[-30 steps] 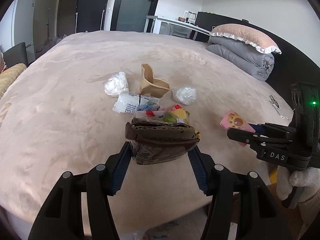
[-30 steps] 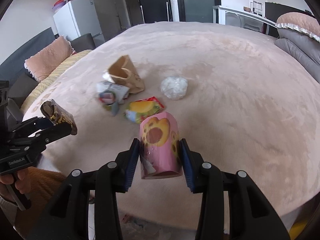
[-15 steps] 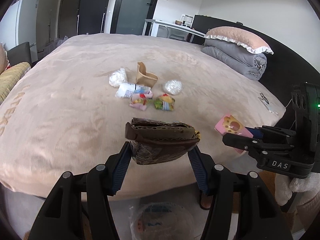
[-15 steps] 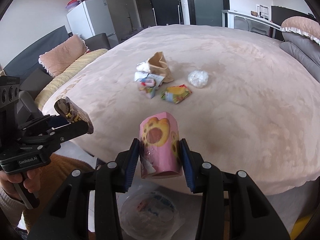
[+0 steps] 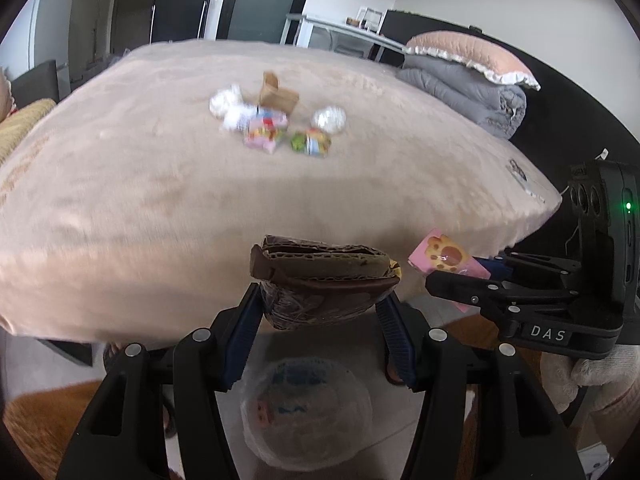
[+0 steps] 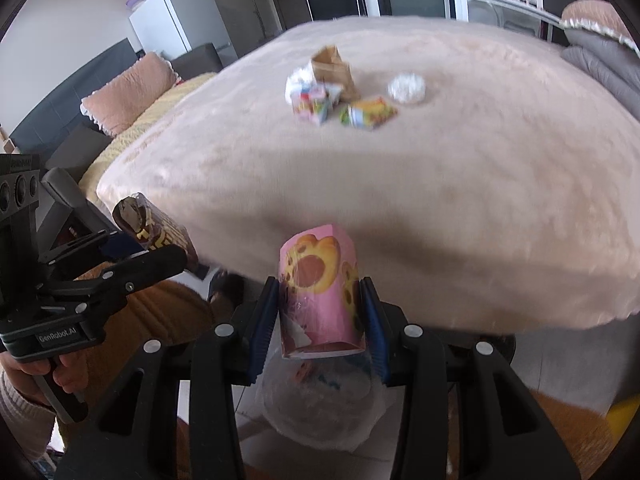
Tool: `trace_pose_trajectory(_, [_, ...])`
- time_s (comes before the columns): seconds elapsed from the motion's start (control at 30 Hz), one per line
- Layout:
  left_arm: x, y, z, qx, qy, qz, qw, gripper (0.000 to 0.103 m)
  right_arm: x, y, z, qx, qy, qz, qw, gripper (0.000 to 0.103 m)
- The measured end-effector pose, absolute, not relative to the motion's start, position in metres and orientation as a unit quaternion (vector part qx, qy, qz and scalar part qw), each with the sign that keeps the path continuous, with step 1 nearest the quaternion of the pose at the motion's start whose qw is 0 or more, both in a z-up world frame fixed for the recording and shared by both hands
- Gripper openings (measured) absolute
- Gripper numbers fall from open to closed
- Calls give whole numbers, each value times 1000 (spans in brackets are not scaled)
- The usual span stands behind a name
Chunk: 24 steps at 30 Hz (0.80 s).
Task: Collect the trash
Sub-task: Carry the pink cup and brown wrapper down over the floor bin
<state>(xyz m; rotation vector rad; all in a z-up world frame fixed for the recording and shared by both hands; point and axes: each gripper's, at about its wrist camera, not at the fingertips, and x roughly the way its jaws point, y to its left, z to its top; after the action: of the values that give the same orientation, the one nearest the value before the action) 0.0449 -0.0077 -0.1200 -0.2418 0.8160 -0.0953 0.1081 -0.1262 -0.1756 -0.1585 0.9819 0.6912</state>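
Observation:
My left gripper [image 5: 320, 312] is shut on a crumpled brown snack box [image 5: 324, 280], held past the bed's front edge above a plastic-lined trash bin [image 5: 306, 408] on the floor. My right gripper [image 6: 320, 320] is shut on a pink paw-print box [image 6: 320, 296], also above the bin [image 6: 324, 404]. The pink box [image 5: 444, 258] and right gripper show at the right of the left wrist view; the brown box [image 6: 152, 228] shows at the left of the right wrist view. More trash lies on the bed: a brown paper bag [image 5: 278, 92], white wads [image 5: 330, 119], colourful wrappers [image 5: 310, 142].
The beige bed [image 5: 160, 184] fills the middle of both views. A grey duvet with a pink pillow [image 5: 468, 76] lies at its far right. A pink cushion [image 6: 132, 96] and a white fridge [image 6: 176, 24] stand to the left. An orange-brown floor mat [image 6: 160, 312] lies below.
Both grippers have pulled back from the bed with their boxes held. The trash pile has receded and the lined bin on the floor has come into view beneath both grippers.

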Motion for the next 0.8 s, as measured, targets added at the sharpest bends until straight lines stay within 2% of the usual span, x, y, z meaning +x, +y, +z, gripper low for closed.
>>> trace_pose_trajectory(0.8, [55,-17,-249,-164,556,-65,812,56,120,-131,-292,-59,609,291,736,42])
